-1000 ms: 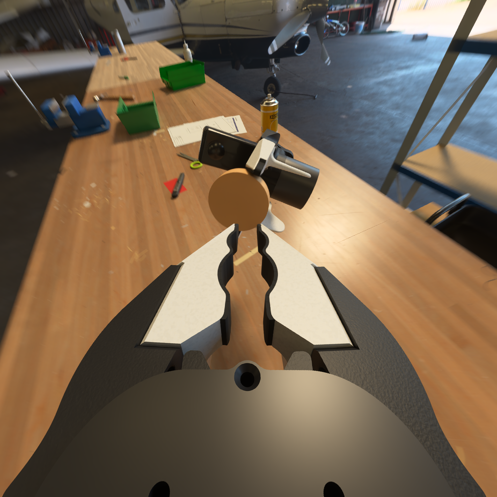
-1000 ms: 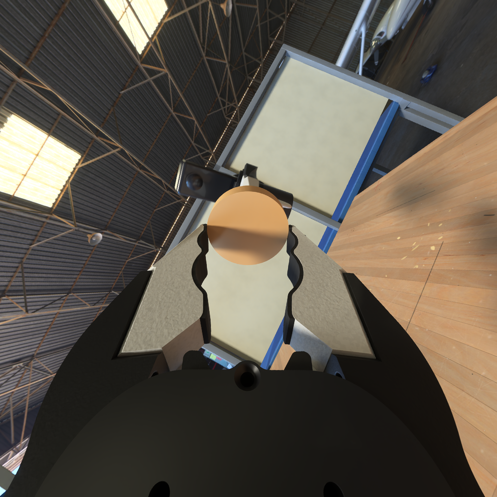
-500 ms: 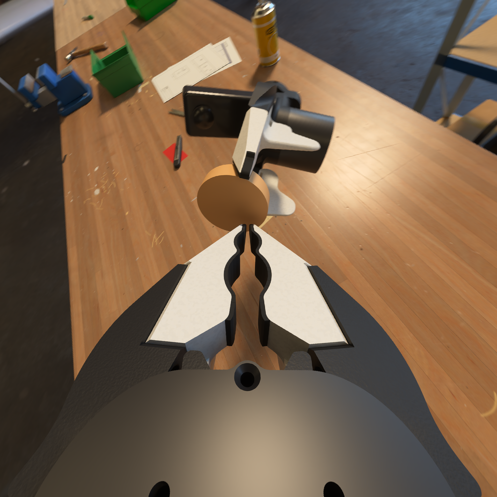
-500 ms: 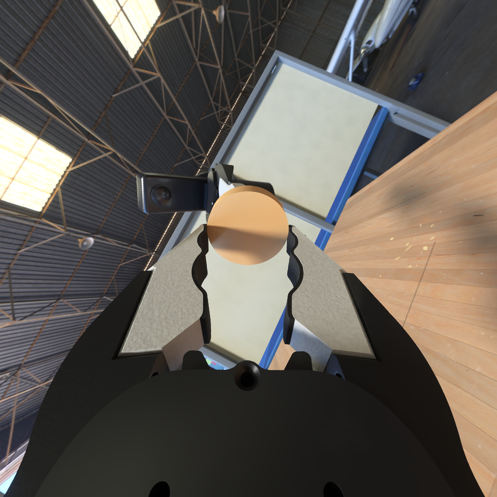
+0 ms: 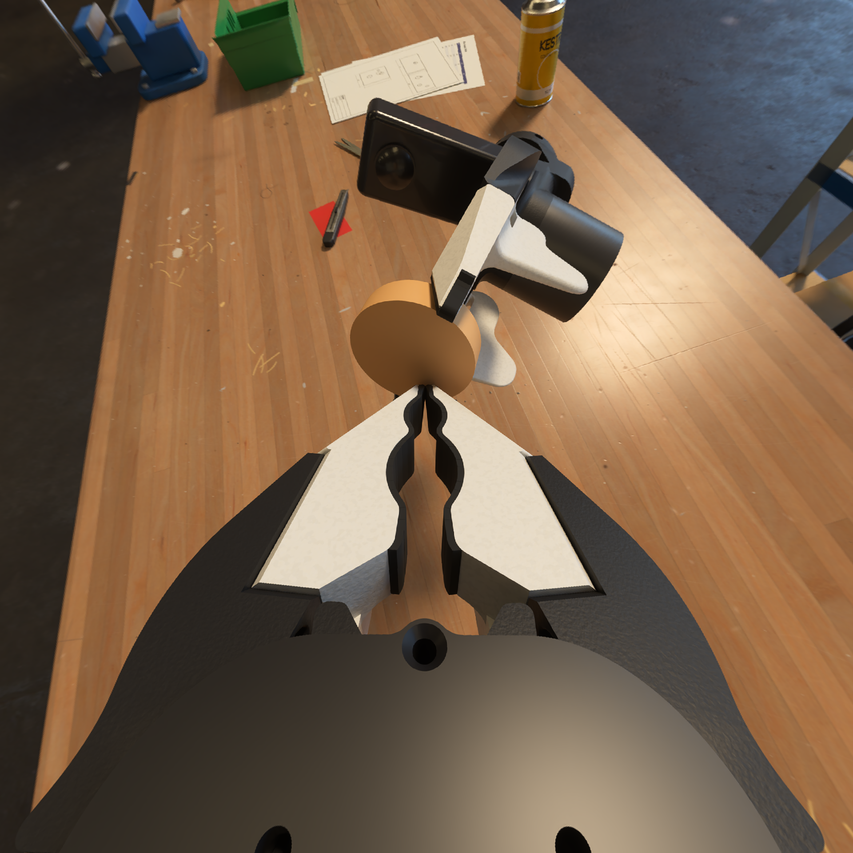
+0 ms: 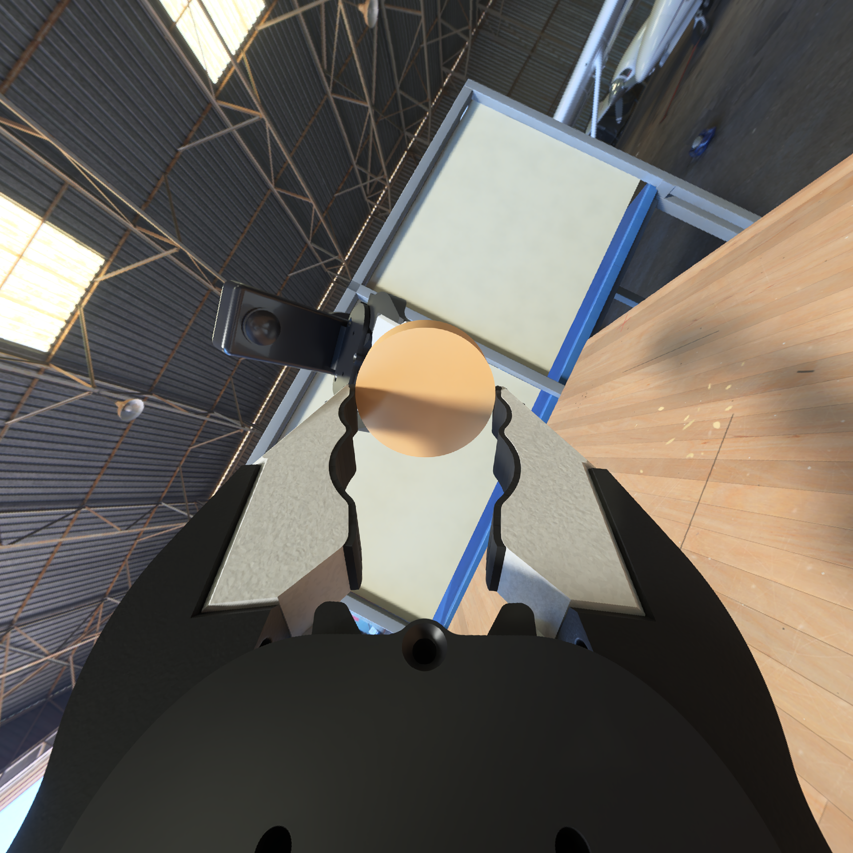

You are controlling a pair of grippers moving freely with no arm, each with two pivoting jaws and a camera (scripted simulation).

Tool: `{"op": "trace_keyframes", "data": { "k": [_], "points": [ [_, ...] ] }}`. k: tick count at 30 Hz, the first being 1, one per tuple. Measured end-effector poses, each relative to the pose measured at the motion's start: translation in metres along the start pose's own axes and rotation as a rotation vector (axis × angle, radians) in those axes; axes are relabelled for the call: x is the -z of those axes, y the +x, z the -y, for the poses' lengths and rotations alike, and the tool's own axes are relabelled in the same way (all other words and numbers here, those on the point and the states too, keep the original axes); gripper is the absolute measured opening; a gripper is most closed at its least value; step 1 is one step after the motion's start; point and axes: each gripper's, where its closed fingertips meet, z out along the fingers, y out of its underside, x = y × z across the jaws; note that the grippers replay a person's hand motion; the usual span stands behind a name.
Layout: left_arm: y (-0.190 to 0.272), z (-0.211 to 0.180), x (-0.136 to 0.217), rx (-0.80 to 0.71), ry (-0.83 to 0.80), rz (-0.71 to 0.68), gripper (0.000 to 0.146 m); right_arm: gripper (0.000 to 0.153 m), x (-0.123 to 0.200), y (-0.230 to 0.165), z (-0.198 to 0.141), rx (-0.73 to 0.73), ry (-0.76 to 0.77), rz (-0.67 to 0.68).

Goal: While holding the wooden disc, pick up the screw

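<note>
Nearest the camera, the left tongs [image 5: 423, 392] point down at the plank-topped wooden desk [image 5: 646, 461], about midway between its left and right edges, with the jaws drawn in until only a sliver of gap shows at the tips. The screw itself cannot be seen: whether it is pinched there or lies hidden under the tips cannot be told. Just beyond the tips hangs the round tan wooden disc [image 5: 411, 341], clear of the desk, clamped edge to edge by the right tongs [image 6: 424, 392], which are spread to the disc's full width. To do this step well, the left tongs should probably close squarely on the screw and rise straight up, staying off the wooden disc, while the right tongs hold firm. Farther off lie a red square with a dark marker [image 5: 330, 219], and towards the far edge white paper sheets [image 5: 401, 76], a yellow spray can [image 5: 537, 55] and a green bin [image 5: 261, 44].
</note>
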Motion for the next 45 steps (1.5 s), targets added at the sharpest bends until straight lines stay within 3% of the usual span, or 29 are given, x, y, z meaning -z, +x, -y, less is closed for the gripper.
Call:
{"op": "trace_keyframes", "data": {
  "k": [17,26,31,35,45],
  "points": [
    [-0.004,-0.005,0.013,0.038,0.01,-0.046,0.01,0.059,-0.003,0.0,0.001,-0.003,-0.016,0.011],
    [-0.001,-0.004,0.008,0.08,0.006,-0.059,0.006,0.059,-0.002,0.001,0.002,-0.01,-0.005,0.008],
    [-0.002,-0.004,0.01,0.068,0.0,-0.047,0.011,0.059,-0.003,0.0,0.001,0.002,-0.013,0.005],
    [0.002,0.0,0.009,0.003,0.026,-0.053,0.003,0.059,-0.004,-0.001,0.0,0.0,-0.018,0.01],
    [0.003,-0.001,0.006,-0.098,-0.016,-0.064,0.001,0.059,-0.005,-0.001,0.0,-0.002,-0.024,0.012]
  ]
}}
